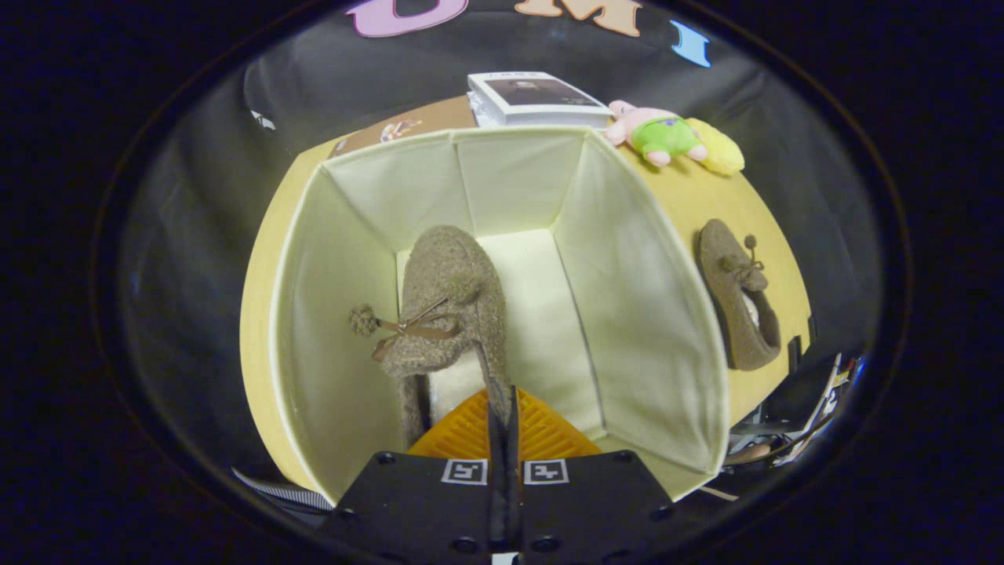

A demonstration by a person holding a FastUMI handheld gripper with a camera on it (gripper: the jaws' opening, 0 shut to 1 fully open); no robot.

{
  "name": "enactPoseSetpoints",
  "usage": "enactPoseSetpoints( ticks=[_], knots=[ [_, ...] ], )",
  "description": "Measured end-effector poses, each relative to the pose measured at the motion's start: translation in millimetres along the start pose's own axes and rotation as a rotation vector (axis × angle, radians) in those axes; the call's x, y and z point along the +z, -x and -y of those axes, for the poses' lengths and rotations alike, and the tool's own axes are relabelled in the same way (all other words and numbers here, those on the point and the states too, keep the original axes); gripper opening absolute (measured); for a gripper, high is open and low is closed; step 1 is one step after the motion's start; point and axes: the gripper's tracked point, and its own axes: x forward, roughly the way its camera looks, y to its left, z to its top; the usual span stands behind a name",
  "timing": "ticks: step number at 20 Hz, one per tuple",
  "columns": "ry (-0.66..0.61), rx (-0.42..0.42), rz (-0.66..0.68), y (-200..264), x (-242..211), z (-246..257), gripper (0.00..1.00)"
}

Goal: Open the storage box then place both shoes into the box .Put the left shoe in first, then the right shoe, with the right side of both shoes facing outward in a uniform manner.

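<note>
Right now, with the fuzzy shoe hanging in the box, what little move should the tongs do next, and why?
Probably lower a bit more, then let go. The tongs are shut on the rim of the brown shoe, which hangs inside the open storage box, near its left wall. Whether it has reached the bottom is hard to tell. The other shoe lies on the table beside the box, so it comes next.

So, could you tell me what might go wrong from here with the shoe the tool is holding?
The tool is shut on the thin heel rim of the brown shoe inside the storage box; that slim grip could slip. The shoe hangs close to the box's left wall, so its pompom could snag there. The second shoe waits outside on the table.
</note>
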Motion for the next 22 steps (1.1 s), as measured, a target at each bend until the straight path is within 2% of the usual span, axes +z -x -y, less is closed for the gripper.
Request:
enactPoseSetpoints(
  ticks=[5, 7, 9, 11, 16, 22],
  knots=[
    [0.028, 0.009, -0.045, -15.4, -10.1, -3.5, 0.06],
    [0.039, 0.036, -0.047, -13.7, -10.4, -8.6, 0.07],
    [0.035, 0.088, -0.038, -4.4, -8.0, -14.3, 0.14],
    [0.024, 0.137, -0.011, 11.1, -1.6, -15.9, 0.39],
    [0.01, 0.14, 0.108, 51.2, 32.6, 11.7, 1.0],
    [-0.086, 0.074, 0.21, 93.6, 70.9, 86.0, 1.0]
  ],
)
